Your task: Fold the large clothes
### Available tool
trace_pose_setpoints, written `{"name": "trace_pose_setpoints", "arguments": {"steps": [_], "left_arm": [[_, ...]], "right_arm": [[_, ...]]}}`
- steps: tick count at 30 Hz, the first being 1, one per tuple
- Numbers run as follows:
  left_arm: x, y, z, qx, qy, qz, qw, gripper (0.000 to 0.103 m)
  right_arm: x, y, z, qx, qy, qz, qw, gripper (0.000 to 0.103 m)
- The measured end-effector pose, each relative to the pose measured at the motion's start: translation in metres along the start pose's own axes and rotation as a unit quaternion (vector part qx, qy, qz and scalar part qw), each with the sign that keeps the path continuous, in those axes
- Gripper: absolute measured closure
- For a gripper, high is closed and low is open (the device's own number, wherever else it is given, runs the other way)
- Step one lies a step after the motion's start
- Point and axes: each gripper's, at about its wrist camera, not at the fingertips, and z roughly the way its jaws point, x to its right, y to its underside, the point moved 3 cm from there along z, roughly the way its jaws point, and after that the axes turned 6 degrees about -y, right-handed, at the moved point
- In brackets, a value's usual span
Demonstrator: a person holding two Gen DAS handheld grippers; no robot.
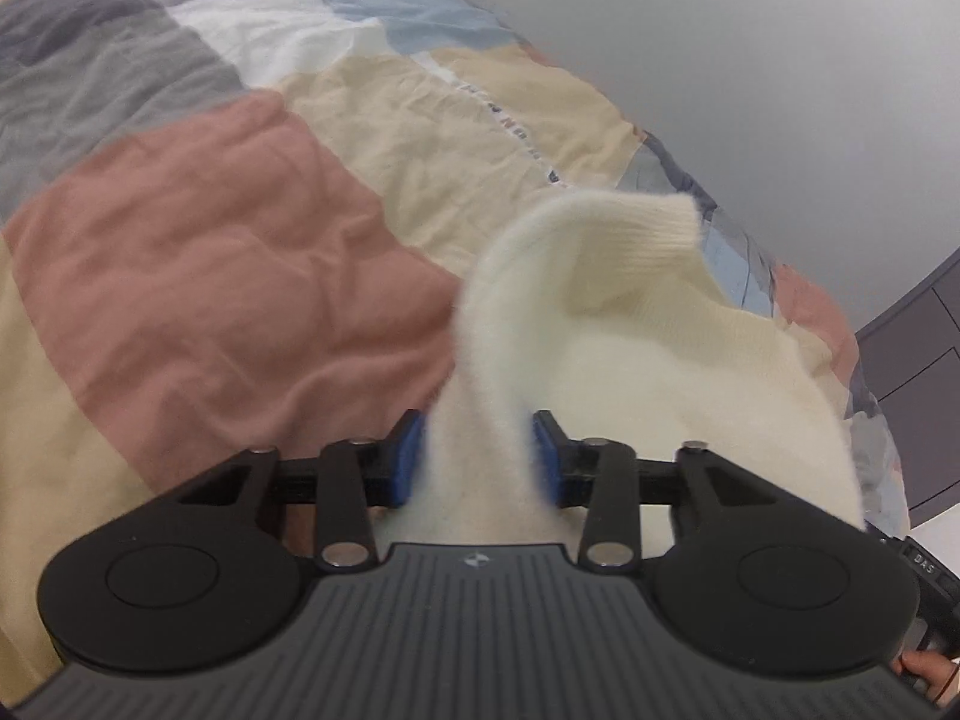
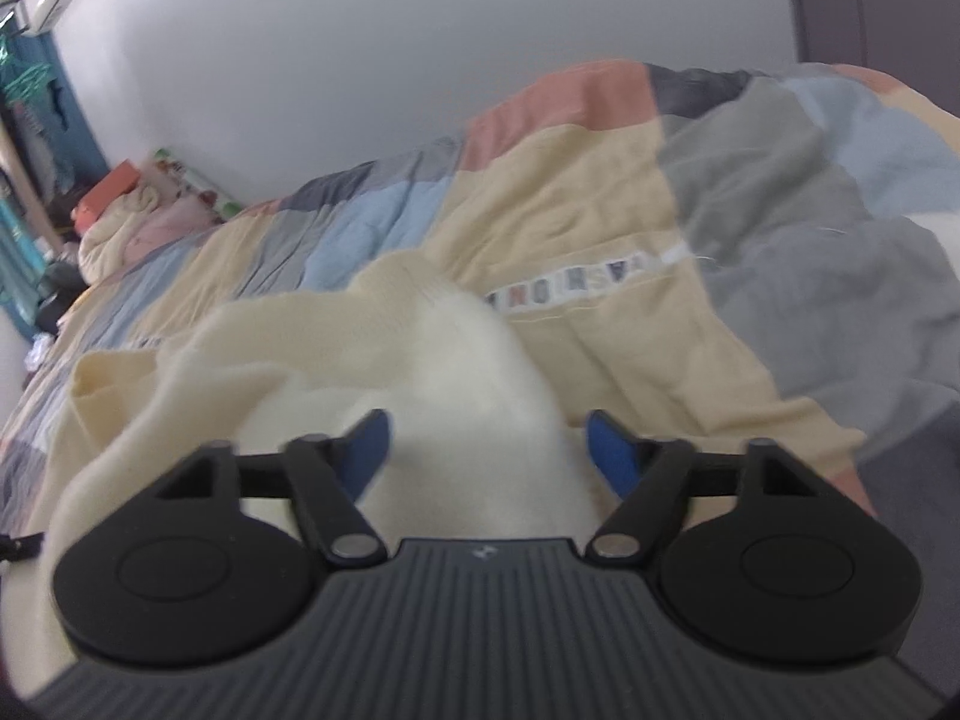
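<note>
The bed (image 1: 198, 276) was the biggest thing there. A quilt (image 2: 600, 192) of pink, grey, blue and tan squares covered it. On the quilt lay a big cream sweater (image 1: 660, 360), soft and fuzzy. Part of it rested on the quilt and part was lifted up, bunched and not flat. One ribbed cuff (image 1: 654, 228) stuck up in the air in the left view.

I think the step was lifting the sweater to spread it out or fold it over. To do that well, both hands should have moved together, at the same height. They should have kept the cloth stretched between them so it did not sag. It would have been good to lay it down slowly and keep the edges lined up. Fuzzy knit slips easily, so a firm pinch on a thick bit of cloth was the safest.

The left gripper (image 1: 480, 450) had its blue pads (image 1: 405, 459) pressed against a bunch of sweater on both sides. It looked clamped on the cloth.

The right gripper (image 2: 486, 450) had its jaws wider apart. A hump of sweater sat between them. The picture was blurry there. The pads (image 2: 612, 456) did not seem to press the cloth, so I think it was loose.
</note>
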Motion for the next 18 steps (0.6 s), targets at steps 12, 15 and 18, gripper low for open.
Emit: {"name": "trace_pose_setpoints", "arguments": {"steps": [12, 15, 18], "left_arm": [[0.003, -0.009, -0.019, 0.047, 0.035, 0.003, 0.9983, 0.084], [0.004, -0.009, -0.017, 0.048, 0.027, 0.010, 0.9984, 0.084], [0.005, -0.007, -0.009, 0.040, 0.010, 0.019, 0.9989, 0.084]], "right_arm": [[0.006, -0.005, -0.026, 0.030, 0.040, -0.003, 0.999, 0.091], [0.016, -0.005, -0.030, 0.030, 0.061, 0.007, 0.998, 0.092], [0.024, 0.001, -0.019, 0.001, 0.072, 0.014, 0.997, 0.092]]}}
